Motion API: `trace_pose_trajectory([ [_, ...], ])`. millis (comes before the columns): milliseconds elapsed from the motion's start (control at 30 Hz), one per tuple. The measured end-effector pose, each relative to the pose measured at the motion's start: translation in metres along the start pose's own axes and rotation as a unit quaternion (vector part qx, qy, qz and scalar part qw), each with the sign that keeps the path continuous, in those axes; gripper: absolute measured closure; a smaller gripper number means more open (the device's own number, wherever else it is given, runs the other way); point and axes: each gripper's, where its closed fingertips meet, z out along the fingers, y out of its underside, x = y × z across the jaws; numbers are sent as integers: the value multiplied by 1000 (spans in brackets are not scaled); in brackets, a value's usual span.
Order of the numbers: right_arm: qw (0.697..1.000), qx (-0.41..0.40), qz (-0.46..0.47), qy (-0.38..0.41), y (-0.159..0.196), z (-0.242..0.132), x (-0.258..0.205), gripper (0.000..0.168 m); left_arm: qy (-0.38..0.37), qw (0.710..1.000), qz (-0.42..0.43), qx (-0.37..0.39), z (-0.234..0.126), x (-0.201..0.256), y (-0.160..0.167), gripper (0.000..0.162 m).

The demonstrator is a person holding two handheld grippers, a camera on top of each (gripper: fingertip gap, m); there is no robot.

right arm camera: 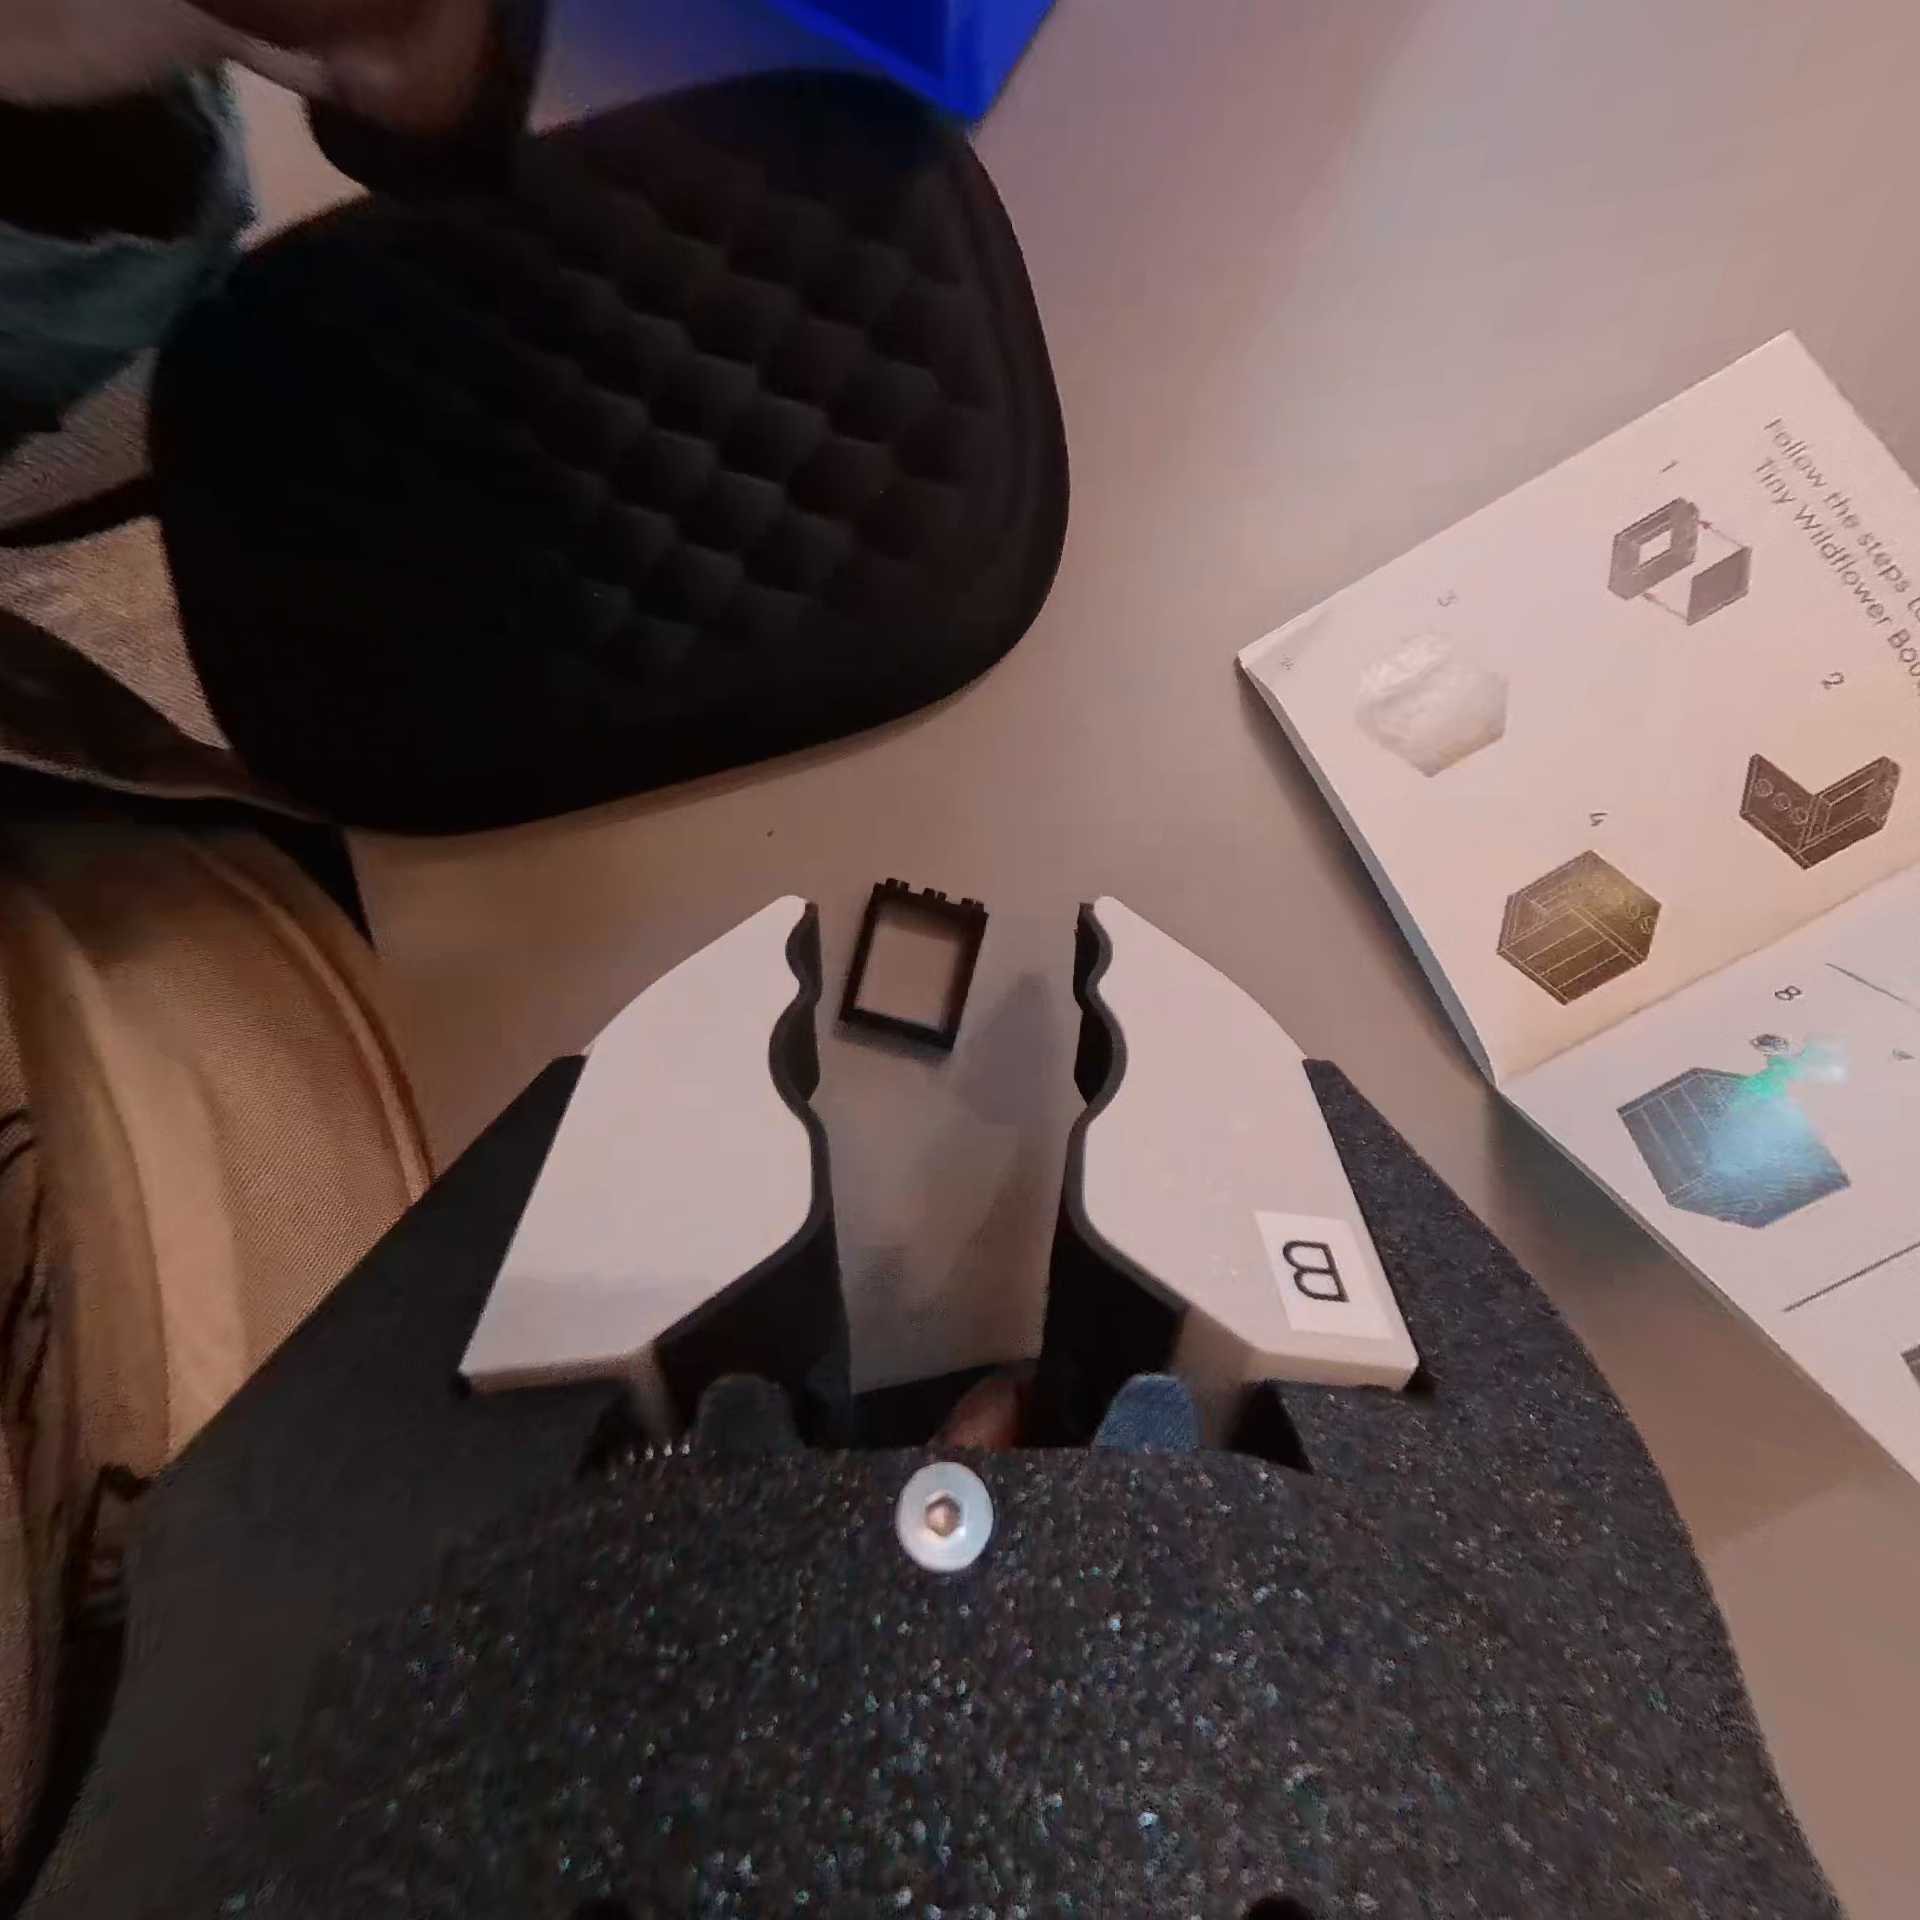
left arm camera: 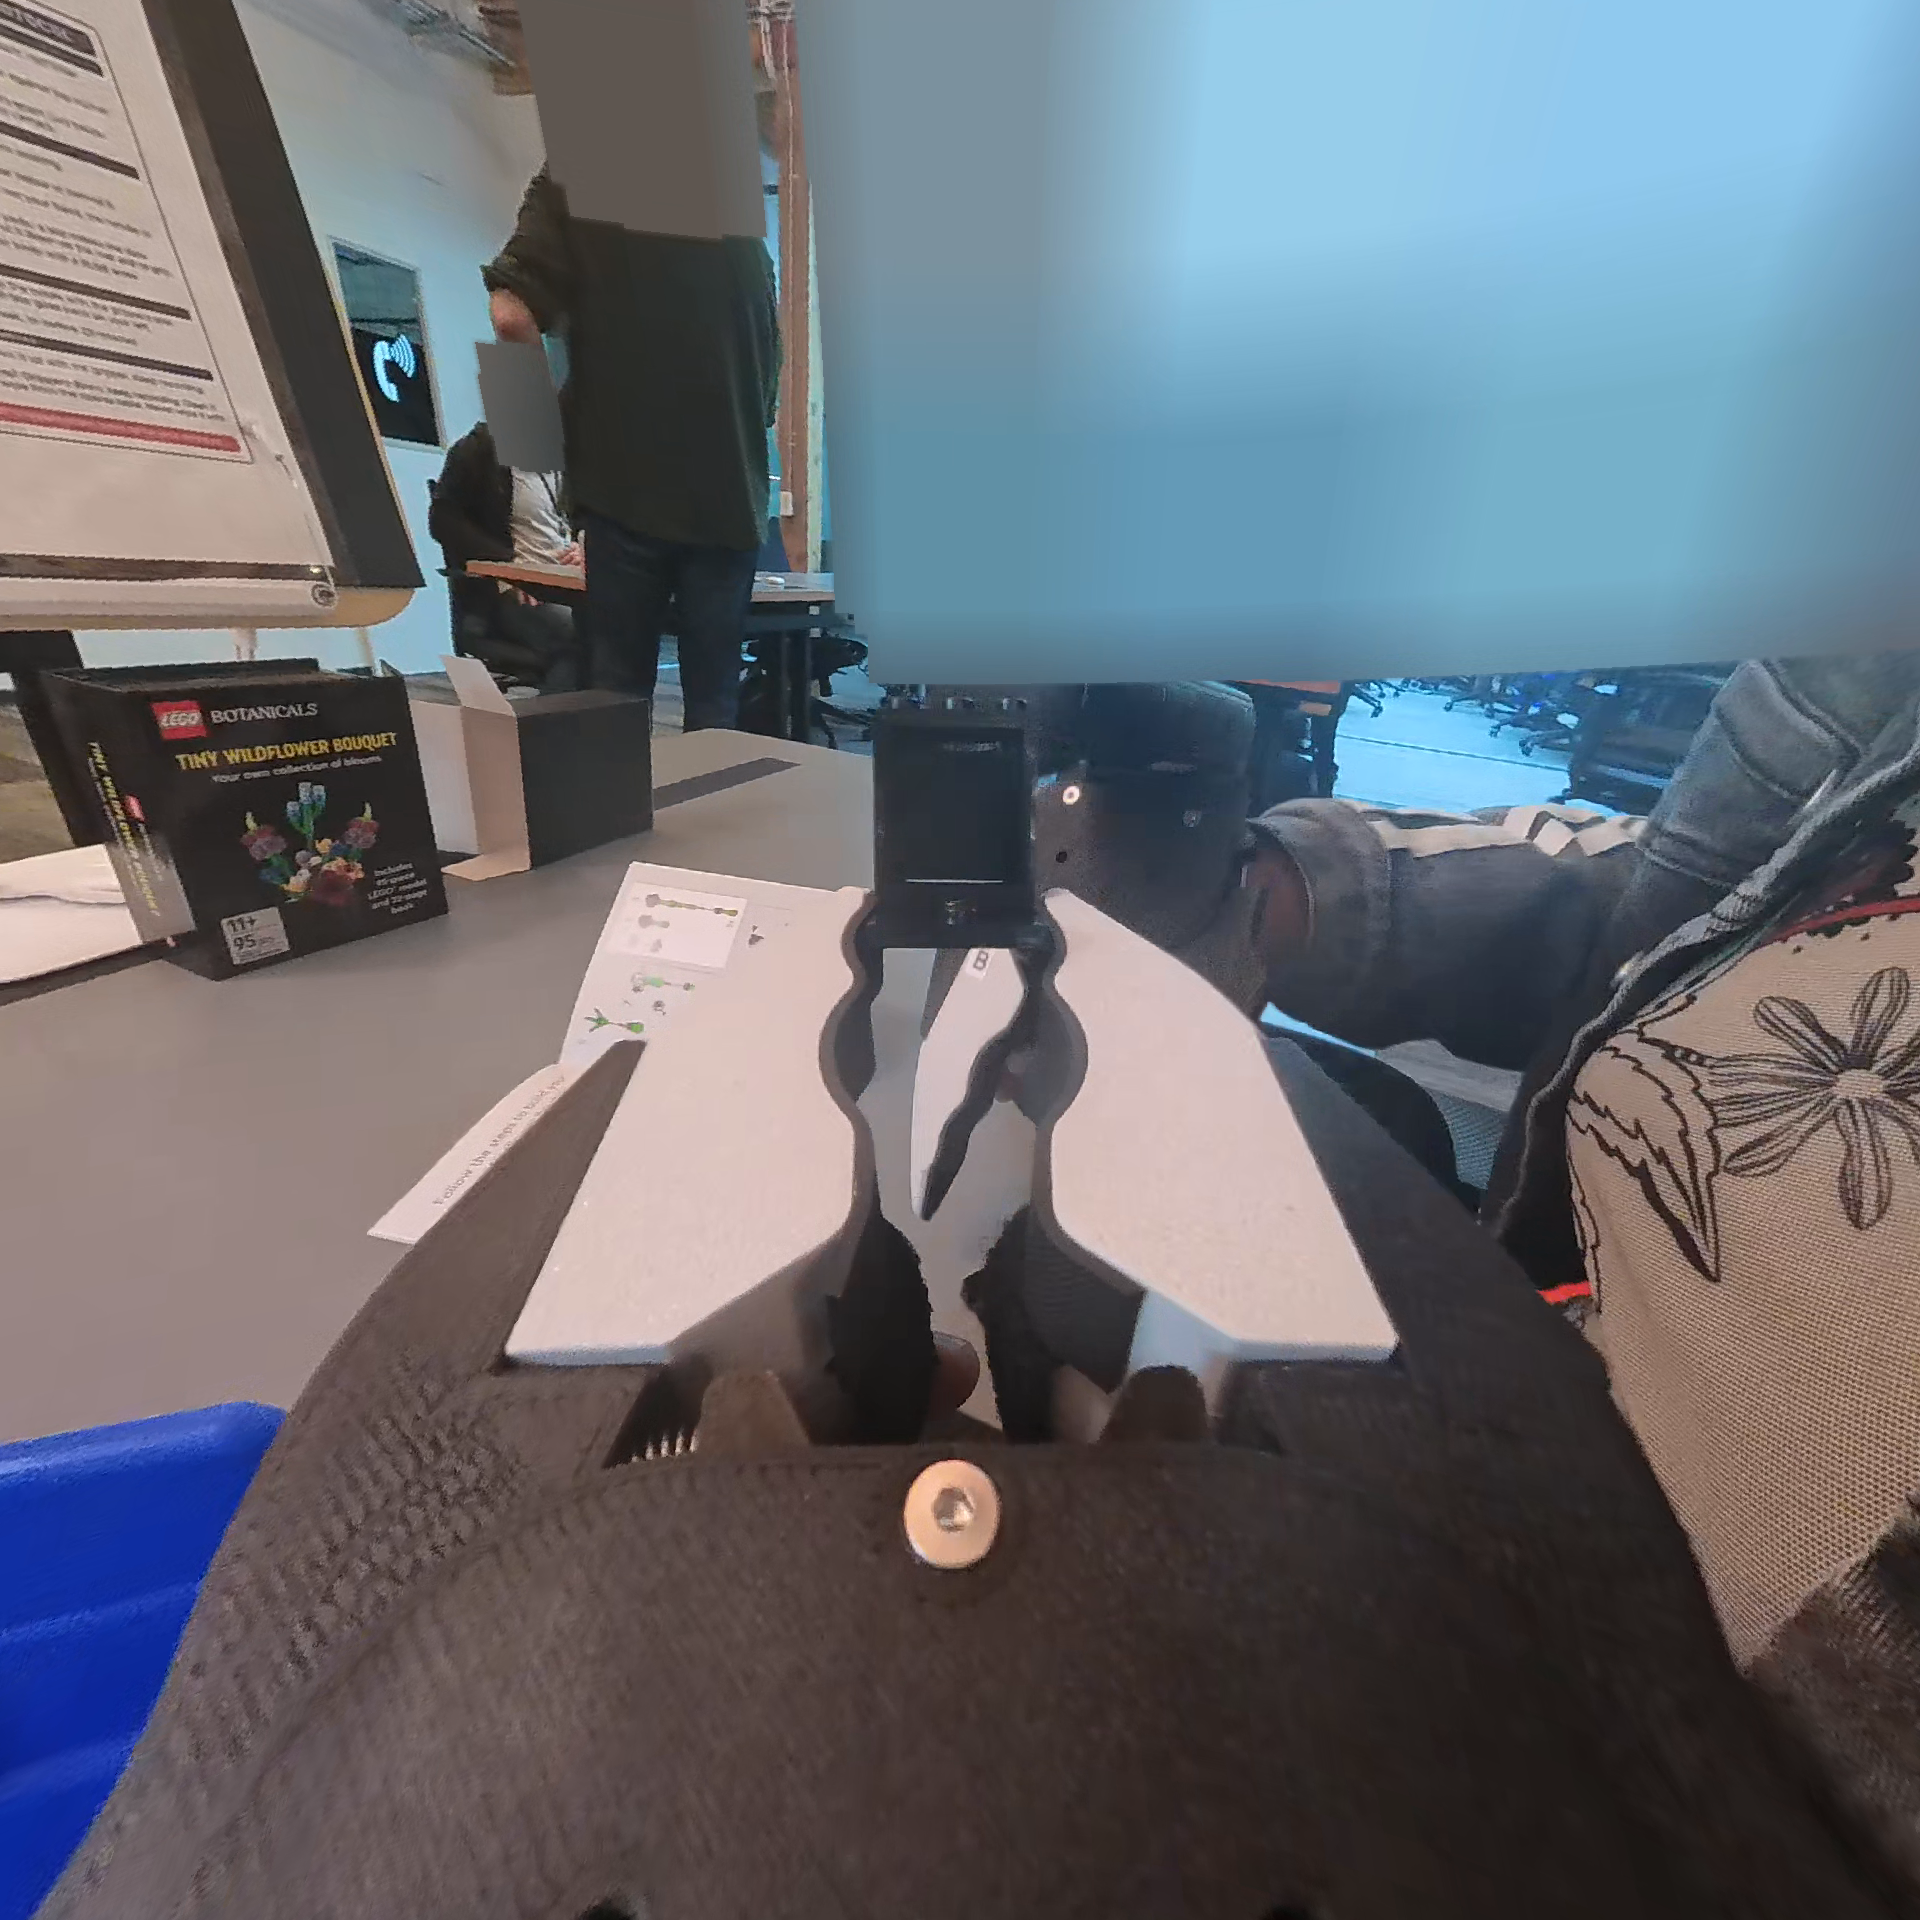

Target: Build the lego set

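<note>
The right claw (right arm camera: 940, 935) hangs wide apart above the grey worktop (right arm camera: 1299, 260), a small black frame piece (right arm camera: 910, 975) lying flat just beyond its left finger (untouched). An open instruction booklet (right arm camera: 1621, 831) lies right; black padded cushion (right arm camera: 613, 457) upper left.

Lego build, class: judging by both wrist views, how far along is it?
Early. Done: the instruction booklet lies open on the table. In hand: the left gripper holds a black panel piece upright. Left: the open right gripper hovers over a black frame piece lying flat, ungrasped; nothing looks joined.
</note>
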Motion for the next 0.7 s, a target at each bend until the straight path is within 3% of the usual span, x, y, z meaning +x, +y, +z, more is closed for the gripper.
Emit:
trace_pose_trajectory([
  [133, 998, -56, -4, 30, 6, 14, -1, 127, 4, 1000, -10, 17, -2, -1, -2, 135],
  [167, 998, -55, -9, 21, 7, 17, -5, 141, 6, 1000, -12, 20, -2, -1, -2, 135],
  [233, 999, -32, -7, 17, 8, 15, -6, 145, 14, 1000, -18, 21, -1, 1, 0, 140],
  [300, 999, 45, -12, 14, 0, -3, -3, 145, 21, 999, -20, 24, -1, 3, 0, 136],
  [400, 967, 256, 5, -2, -15, -66, 1, 145, 33, 999, -23, 26, 3, 7, 2, 135],
  [500, 938, 344, 14, 48, 27, -103, 21, 145, 46, 998, -31, 27, 9, 10, 5, 135],
  [600, 946, 312, 30, 85, 73, -101, 26, 145, 57, 997, -37, 22, 17, 14, 9, 135],
  [700, 949, 292, 26, 120, 98, -100, 22, 145, 59, 998, -31, 14, 24, 18, 10, 135],
])
